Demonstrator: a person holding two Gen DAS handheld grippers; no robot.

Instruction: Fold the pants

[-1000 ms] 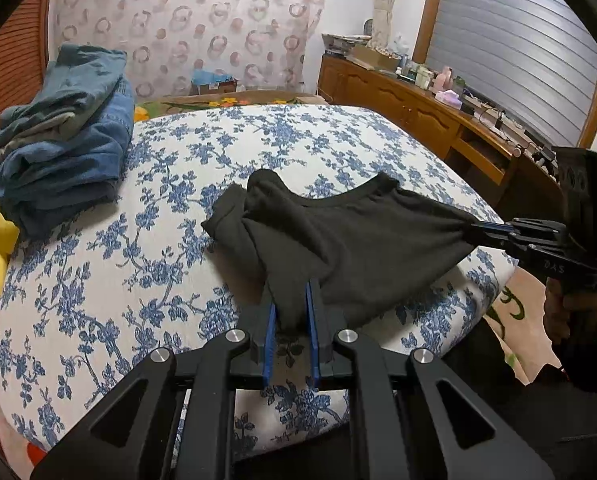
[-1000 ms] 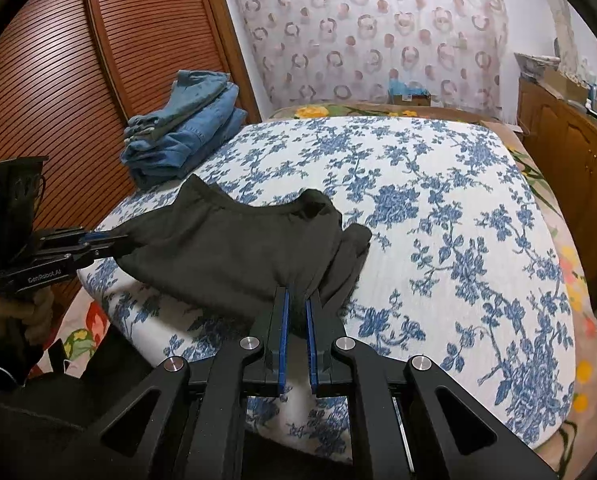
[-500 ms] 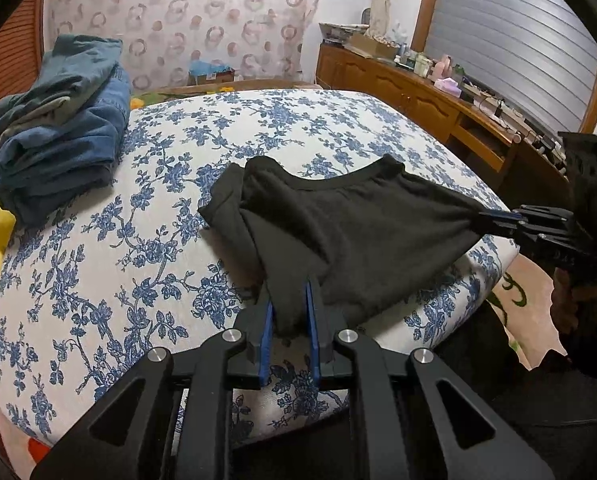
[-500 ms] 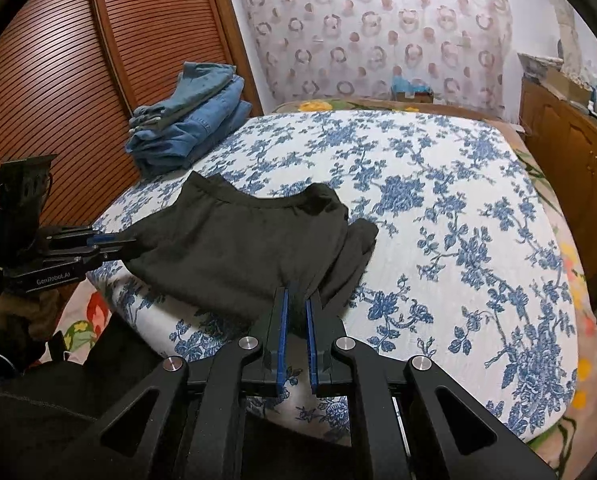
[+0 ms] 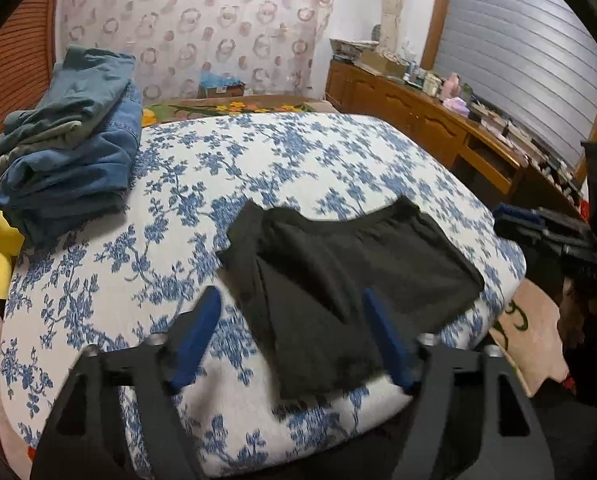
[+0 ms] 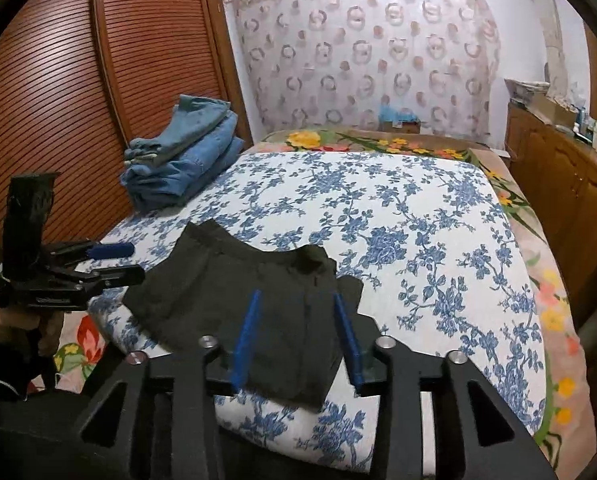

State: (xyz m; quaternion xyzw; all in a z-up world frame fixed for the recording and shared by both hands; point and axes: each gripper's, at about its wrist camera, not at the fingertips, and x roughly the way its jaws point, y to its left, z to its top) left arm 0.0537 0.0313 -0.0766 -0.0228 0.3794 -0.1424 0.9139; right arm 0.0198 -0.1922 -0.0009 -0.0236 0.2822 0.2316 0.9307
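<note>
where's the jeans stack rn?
The jeans stack sits on the far left edge of the floral bed next to the slatted wooden door, well beyond the black pants; both views show it upper left.

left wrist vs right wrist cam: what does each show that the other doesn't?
Left wrist only: the grey shutter above the cluttered sideboard, a yellow toy under the jeans, and the right gripper from the side.

Right wrist only: the slatted wooden doors, and the left gripper with the hand holding it.

Both: the black pants lying released on the floral bedspread, the stacked jeans, the patterned curtain, and both grippers' jaws opening with the pads off the cloth.
</note>
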